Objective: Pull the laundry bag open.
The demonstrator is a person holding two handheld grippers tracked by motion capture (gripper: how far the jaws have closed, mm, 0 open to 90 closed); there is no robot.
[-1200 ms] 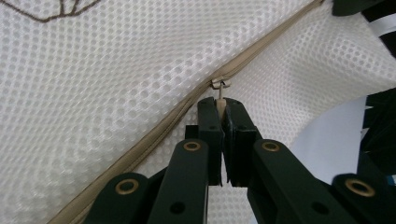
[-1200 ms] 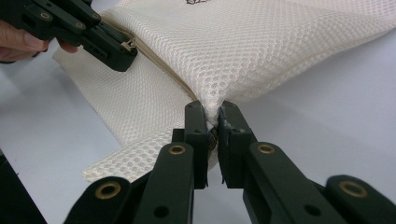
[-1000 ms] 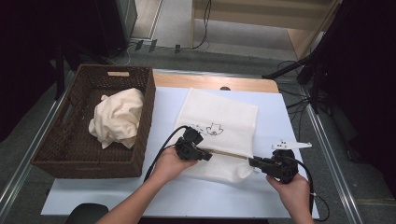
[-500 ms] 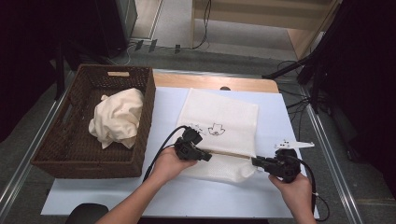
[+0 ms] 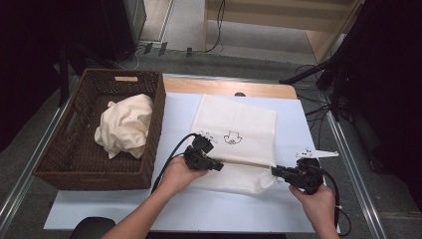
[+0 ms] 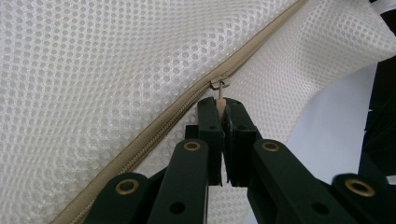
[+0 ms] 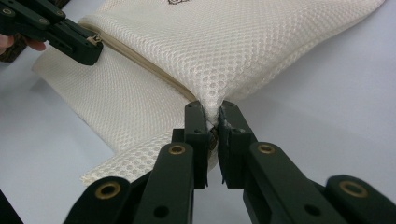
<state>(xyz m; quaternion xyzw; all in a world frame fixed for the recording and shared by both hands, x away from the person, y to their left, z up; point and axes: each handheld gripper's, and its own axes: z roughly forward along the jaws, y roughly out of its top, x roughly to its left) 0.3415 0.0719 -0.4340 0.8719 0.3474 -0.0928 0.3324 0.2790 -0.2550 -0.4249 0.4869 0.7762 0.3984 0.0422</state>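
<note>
A white mesh laundry bag with a small printed figure lies flat on the white table. A tan zipper runs across it near the front. My left gripper is shut on the metal zipper pull at the bag's front left. My right gripper is shut on the mesh at the bag's right corner, where the zipper ends. In the right gripper view the left gripper shows at the upper left, on the zipper.
A dark wicker basket stands at the left and holds a crumpled cream cloth. A wooden board lies behind the bag. The table's white top has free room in front and to the right.
The right gripper has shifted slightly along the bag's right corner. The left gripper has kept still on the zipper pull.
</note>
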